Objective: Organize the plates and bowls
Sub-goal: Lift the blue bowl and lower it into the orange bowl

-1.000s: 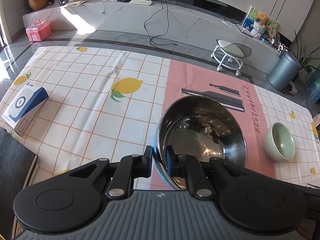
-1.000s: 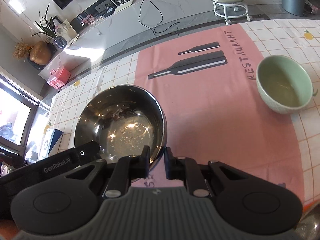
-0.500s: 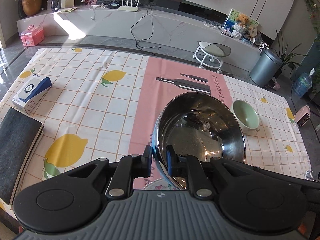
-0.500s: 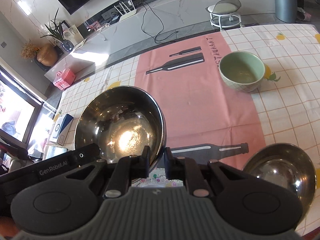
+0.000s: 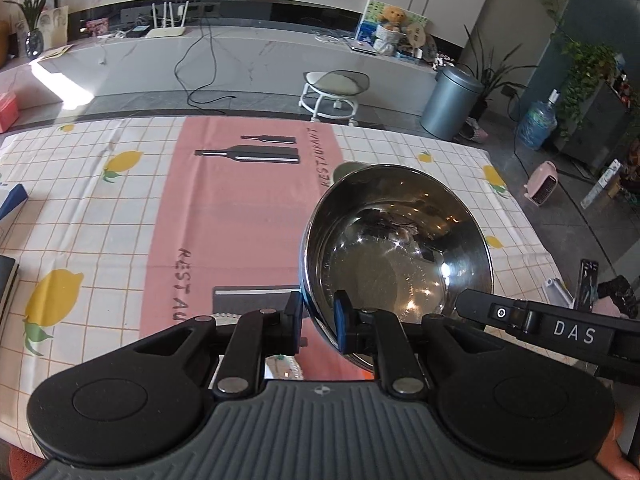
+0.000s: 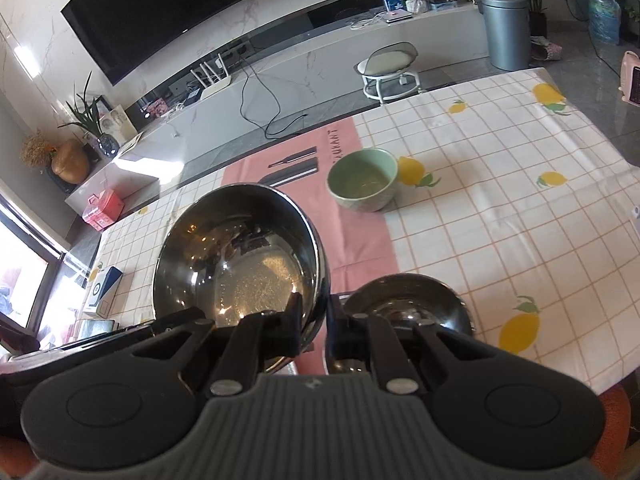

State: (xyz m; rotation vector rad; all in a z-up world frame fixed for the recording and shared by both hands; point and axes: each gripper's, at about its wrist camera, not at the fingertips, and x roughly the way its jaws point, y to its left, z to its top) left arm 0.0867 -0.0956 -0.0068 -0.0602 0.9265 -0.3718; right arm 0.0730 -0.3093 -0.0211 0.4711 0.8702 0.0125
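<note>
- Since a second ago the large steel bowl has moved right along the counter: it sat over the pink runner beside the bottle print, and in the left wrist view it now hangs over the checked lemon cloth at the runner's right edge.
- The small steel bowl has come into the right wrist view; a second ago it was out of frame.
- Left claw: nearly closed, pinching the near-left rim of the large steel bowl, one finger outside the wall and the blue-padded finger inside.
- Right claw: also nearly closed, clamped on the same bowl's right rim, left finger inside and right finger outside.
- The large bowl is carried by both claws, tilted slightly, mouth up. Whether its base clears the cloth I can't tell.
- The small steel bowl sits upright on the counter just right of the large one, directly under the right claw's outer finger, near the counter's front edge.
- The green ceramic bowl stands upright further back, straddling the runner's right edge, well apart from both steel bowls. In the left wrist view only its rim peeks over the large bowl.
- A blue-and-white box lies at the far left of the counter.
- Part of the right tool, labelled DAS, crosses the lower right of the left wrist view.
</note>
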